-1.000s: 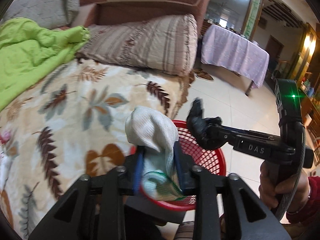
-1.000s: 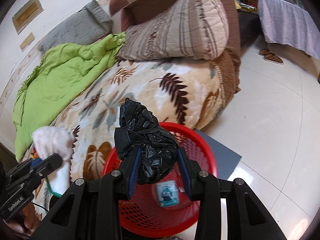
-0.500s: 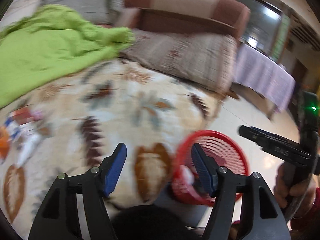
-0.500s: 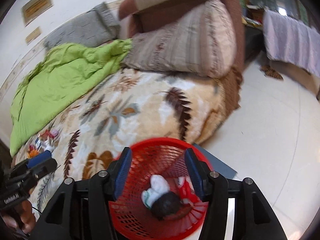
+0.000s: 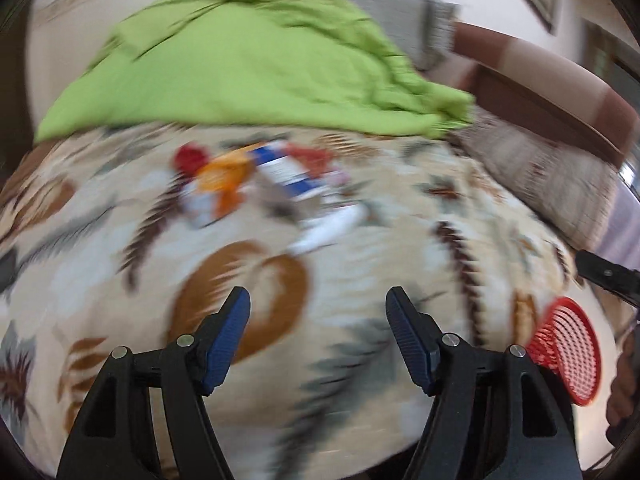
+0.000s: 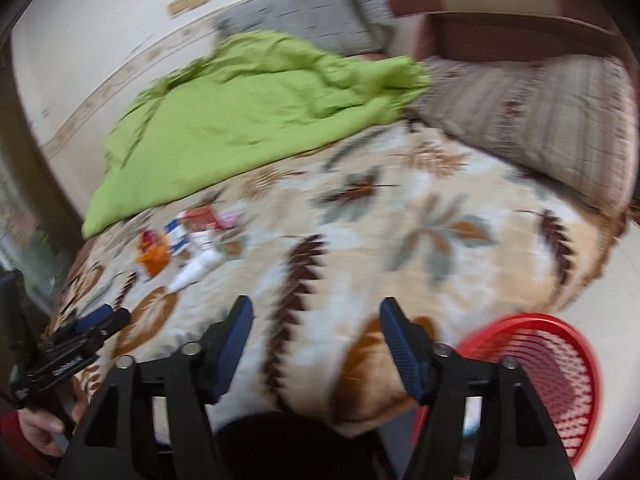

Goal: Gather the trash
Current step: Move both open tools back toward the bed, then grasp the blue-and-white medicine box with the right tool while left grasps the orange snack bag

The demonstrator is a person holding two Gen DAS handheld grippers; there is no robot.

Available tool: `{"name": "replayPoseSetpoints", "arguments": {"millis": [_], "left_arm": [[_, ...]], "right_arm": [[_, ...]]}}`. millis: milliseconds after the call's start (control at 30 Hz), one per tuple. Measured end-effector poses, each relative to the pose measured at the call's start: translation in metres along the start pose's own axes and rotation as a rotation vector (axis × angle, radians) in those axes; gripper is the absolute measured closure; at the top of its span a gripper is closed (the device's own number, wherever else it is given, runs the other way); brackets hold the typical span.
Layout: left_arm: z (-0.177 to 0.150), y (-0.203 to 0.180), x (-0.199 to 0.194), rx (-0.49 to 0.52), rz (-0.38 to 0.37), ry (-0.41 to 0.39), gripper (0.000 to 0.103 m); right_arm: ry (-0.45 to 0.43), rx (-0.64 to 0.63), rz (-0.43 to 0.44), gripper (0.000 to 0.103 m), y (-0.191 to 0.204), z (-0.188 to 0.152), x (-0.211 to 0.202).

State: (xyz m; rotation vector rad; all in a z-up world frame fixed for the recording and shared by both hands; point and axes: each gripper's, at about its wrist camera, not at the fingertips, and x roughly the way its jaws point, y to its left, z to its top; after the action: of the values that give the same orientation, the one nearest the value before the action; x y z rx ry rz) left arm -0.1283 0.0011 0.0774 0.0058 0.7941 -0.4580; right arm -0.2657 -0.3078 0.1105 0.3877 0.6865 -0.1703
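A small pile of trash [image 5: 264,180] lies on the leaf-patterned blanket [image 5: 360,248]: an orange wrapper, a blue-and-white packet, a red piece and a white tube, all blurred. My left gripper [image 5: 317,300] hangs over the blanket short of the pile, its jaws opening with nothing between them. In the right wrist view the same trash [image 6: 188,240] sits to the far left, and my right gripper [image 6: 315,306] is also opening and empty. The red mesh basket [image 6: 552,368] stands on the floor by the bed edge, at the lower right of both views [image 5: 568,348].
A crumpled green quilt [image 5: 256,68] covers the far side of the bed. A striped pillow [image 6: 540,108] and a grey pillow [image 6: 304,12] lie toward the brown headboard. The left gripper [image 6: 100,320] shows at the right wrist view's left edge, held by a hand in a red sleeve.
The white cloth left my left gripper and the black bag left my right; both lay in the red basket half a second ago. Both grippers opened and swung left over the bed.
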Motion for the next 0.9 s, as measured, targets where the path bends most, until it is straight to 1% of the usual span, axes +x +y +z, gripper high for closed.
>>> {"name": "replayPoseSetpoints", "arguments": {"millis": [33, 67, 100, 133, 167, 200, 233, 267, 300, 333, 400, 467, 567, 700, 767, 800, 833, 867, 900], "left_arm": [[-0.002, 0.009, 0.003, -0.006, 0.020, 0.012, 0.034], [-0.005, 0.023, 0.008, -0.006, 0.058, 0.036, 0.034], [-0.007, 0.030, 0.012, -0.011, 0.080, 0.046, 0.034], [-0.009, 0.041, 0.015, -0.029, 0.107, 0.049, 0.034], [-0.009, 0.051, 0.017, -0.072, 0.120, 0.050, 0.034], [-0.007, 0.059, 0.018, -0.117, 0.107, 0.052, 0.034], [-0.006, 0.064, 0.017, -0.139, 0.101, 0.042, 0.034], [-0.005, 0.069, 0.016, -0.150, 0.140, 0.017, 0.034], [-0.005, 0.070, 0.013, -0.156, 0.157, 0.008, 0.034], [-0.004, 0.075, 0.014, -0.176, 0.153, 0.003, 0.034], [-0.005, 0.079, 0.014, -0.192, 0.165, 0.000, 0.034], [-0.004, 0.082, 0.017, -0.205, 0.163, 0.008, 0.034], [-0.003, 0.082, 0.019, -0.209, 0.164, 0.020, 0.034], [-0.003, 0.083, 0.021, -0.220, 0.155, 0.024, 0.034], [-0.002, 0.084, 0.021, -0.227, 0.154, 0.022, 0.034], [-0.002, 0.085, 0.021, -0.229, 0.149, 0.021, 0.034], [-0.001, 0.085, 0.022, -0.228, 0.139, 0.021, 0.034], [-0.001, 0.084, 0.022, -0.224, 0.135, 0.023, 0.034], [0.001, 0.084, 0.023, -0.218, 0.133, 0.023, 0.034]], "right_arm": [[0.007, -0.014, 0.019, 0.031, 0.009, 0.000, 0.006], [0.019, -0.033, 0.034, 0.031, 0.020, 0.001, 0.013], [0.038, -0.066, 0.051, 0.031, 0.036, 0.002, 0.024], [0.048, -0.087, 0.062, 0.031, 0.046, 0.002, 0.031], [0.060, -0.116, 0.075, 0.031, 0.059, 0.002, 0.039], [0.073, -0.147, 0.085, 0.031, 0.072, 0.003, 0.048], [0.086, -0.184, 0.096, 0.031, 0.087, 0.005, 0.058], [0.090, -0.221, 0.107, 0.031, 0.102, 0.008, 0.068], [0.090, -0.254, 0.112, 0.031, 0.114, 0.011, 0.076], [0.091, -0.289, 0.111, 0.031, 0.126, 0.014, 0.086], [0.101, -0.330, 0.121, 0.031, 0.145, 0.022, 0.106], [0.120, -0.372, 0.139, 0.031, 0.166, 0.034, 0.135], [0.137, -0.394, 0.146, 0.031, 0.186, 0.049, 0.171], [0.166, -0.458, 0.069, 0.032, 0.211, 0.063, 0.227], [0.180, -0.484, 0.043, 0.032, 0.218, 0.064, 0.247], [0.197, -0.503, 0.013, 0.033, 0.221, 0.062, 0.260], [0.210, -0.513, -0.013, 0.034, 0.222, 0.061, 0.270], [0.216, -0.512, -0.020, 0.042, 0.221, 0.059, 0.274], [0.229, -0.503, -0.011, 0.061, 0.220, 0.057, 0.278]]}}
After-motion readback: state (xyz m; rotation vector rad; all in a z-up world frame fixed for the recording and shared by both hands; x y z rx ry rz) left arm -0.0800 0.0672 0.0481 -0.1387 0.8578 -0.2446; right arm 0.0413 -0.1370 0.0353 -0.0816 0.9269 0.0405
